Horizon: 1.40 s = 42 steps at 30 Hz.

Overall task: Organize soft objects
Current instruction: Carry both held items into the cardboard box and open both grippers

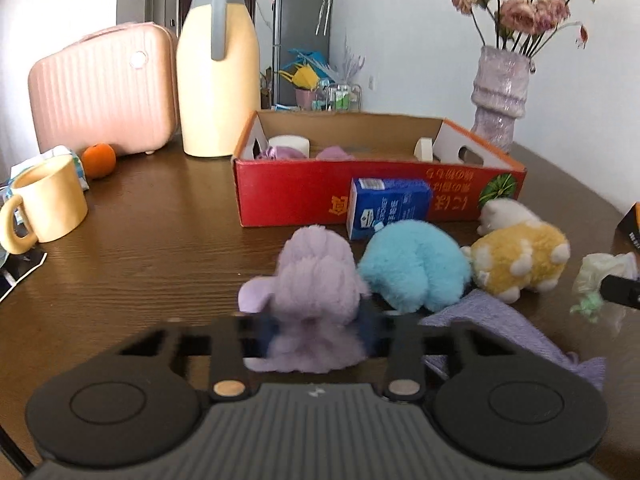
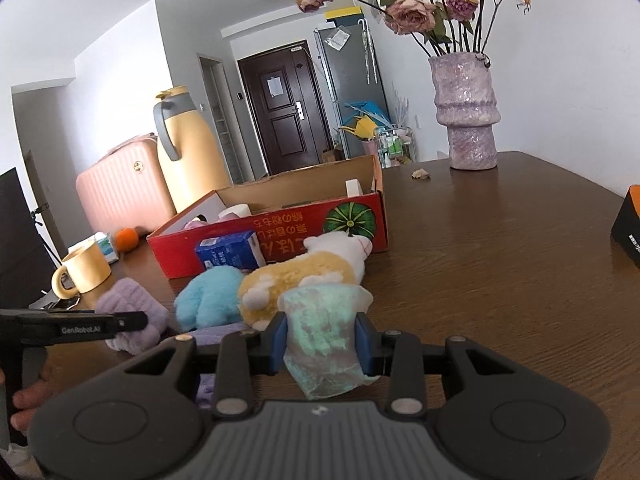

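Because the red cardboard box [image 1: 304, 200] at the centre of the left wrist view already holds a few pale and lilac soft items, it reads as the collecting place, and both grippers look loaded for a trip to it. At the lower centre of that view the left gripper [image 1: 316, 334] has its blue pads pressed into the lilac plush toy [image 1: 316, 280], the fur bulging between them, which suggests a firm squeeze suited to something so compressible. Just right of it lie the blue plush toy [image 1: 416, 266] and the yellow-and-white plush animal [image 1: 520, 256], both on the wooden table [image 1: 152, 256] in front of the box beside a blue carton [image 1: 388, 204]. In the right wrist view's lower centre, the right gripper [image 2: 321, 346] is clamped on a crumpled greenish soft packet [image 2: 322, 332], held clear of the tabletop.
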Motion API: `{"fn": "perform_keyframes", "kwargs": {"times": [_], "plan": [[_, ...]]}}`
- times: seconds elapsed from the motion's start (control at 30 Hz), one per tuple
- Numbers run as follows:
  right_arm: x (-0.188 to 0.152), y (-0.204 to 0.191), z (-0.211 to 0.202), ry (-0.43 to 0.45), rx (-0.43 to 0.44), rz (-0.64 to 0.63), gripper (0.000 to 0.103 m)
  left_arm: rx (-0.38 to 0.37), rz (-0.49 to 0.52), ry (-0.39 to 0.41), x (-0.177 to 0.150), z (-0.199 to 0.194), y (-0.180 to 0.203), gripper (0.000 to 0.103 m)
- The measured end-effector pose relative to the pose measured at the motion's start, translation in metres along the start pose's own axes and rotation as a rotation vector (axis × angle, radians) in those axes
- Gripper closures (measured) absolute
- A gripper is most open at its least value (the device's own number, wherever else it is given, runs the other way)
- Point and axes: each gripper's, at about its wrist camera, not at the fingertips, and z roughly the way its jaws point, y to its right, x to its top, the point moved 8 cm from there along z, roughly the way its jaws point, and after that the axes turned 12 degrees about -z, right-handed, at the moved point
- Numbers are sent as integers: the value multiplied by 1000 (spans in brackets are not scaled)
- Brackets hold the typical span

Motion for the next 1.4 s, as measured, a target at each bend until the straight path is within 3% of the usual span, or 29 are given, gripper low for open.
{"fn": "perform_keyframes", "kwargs": {"times": [0.37, 0.53, 0.67, 0.77, 0.93, 1.03, 1.17, 1.27, 1.33, 1.4], "plan": [[12, -30, -35, 62, 23, -39, 69, -80, -15, 99, 6, -83, 6, 77], [19, -48, -53, 96, 36, -69, 69, -110, -9, 125, 16, -94, 10, 77], [31, -52, -53, 110, 41, -90, 69, -172, 15, 148, 43, -87, 23, 77], [51, -49, -41, 121, 78, -106, 69, -220, 30, 143, 79, -60, 36, 77], [115, -38, 15, 128, 145, -158, 69, -186, 8, 95, 149, 17, 51, 77], [156, -26, 69, 96, 166, -179, 69, -149, 11, 58, 184, 72, 60, 76], [195, -11, 149, 16, 176, -187, 69, -88, 1, -24, 201, 142, 62, 76], [204, 1, 206, -66, 175, -175, 69, -71, -24, -93, 206, 187, 60, 75], [204, 8, 238, -124, 154, -174, 69, -54, -11, -119, 203, 209, 59, 71], [199, 11, 266, -175, 129, -190, 68, -30, 16, -129, 199, 226, 58, 60]]}}
